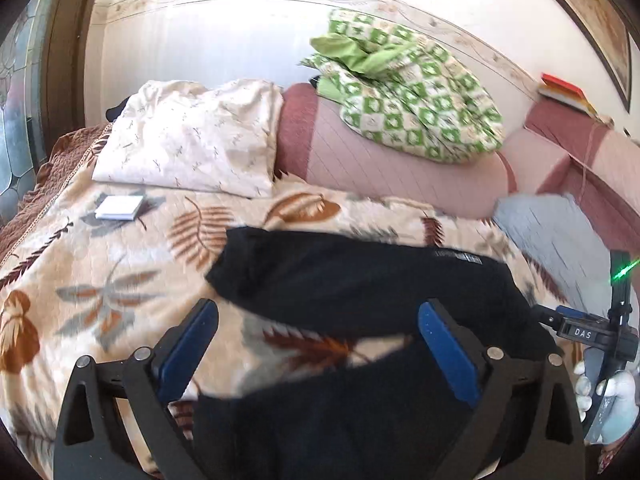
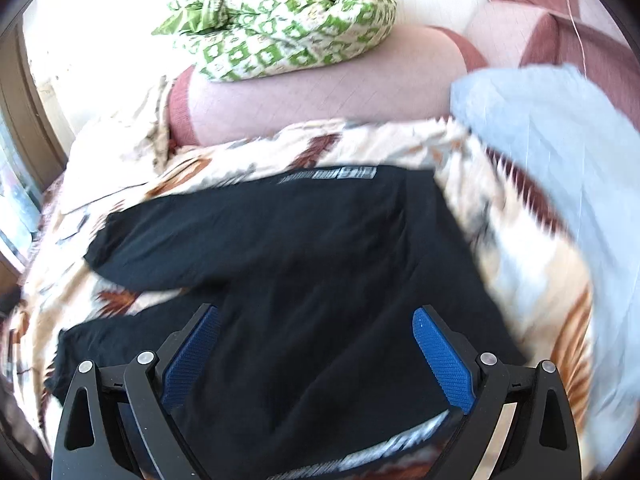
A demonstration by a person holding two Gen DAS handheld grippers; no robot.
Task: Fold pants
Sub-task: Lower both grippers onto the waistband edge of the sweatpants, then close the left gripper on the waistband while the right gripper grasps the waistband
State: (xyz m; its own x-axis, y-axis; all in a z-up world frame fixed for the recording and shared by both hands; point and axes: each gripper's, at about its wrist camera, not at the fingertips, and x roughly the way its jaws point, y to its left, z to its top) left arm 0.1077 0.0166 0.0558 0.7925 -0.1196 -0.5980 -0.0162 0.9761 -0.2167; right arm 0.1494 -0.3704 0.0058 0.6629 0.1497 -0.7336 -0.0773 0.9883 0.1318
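Pants (image 2: 280, 248), black, lie spread on the leaf-print bed cover (image 1: 100, 280), legs splayed leftward. Left gripper (image 1: 318, 344) hovers wide and empty over the leg gap; right gripper (image 2: 316, 350), equally wide, above the seat. Better to pinch an edge cleanly, both layers together.

The bed (image 1: 120, 272), under a leaf-print cover, carries black pants (image 1: 360, 280), with a pillow (image 1: 188, 140) and notepad (image 1: 119, 207) beyond them.

Pants (image 1: 360, 280) lie on bed (image 1: 100, 272), legs pointing left. Pillow (image 1: 188, 136) and bolster (image 1: 400, 172) behind them. Quilt (image 1: 408, 88) rests on bolster.
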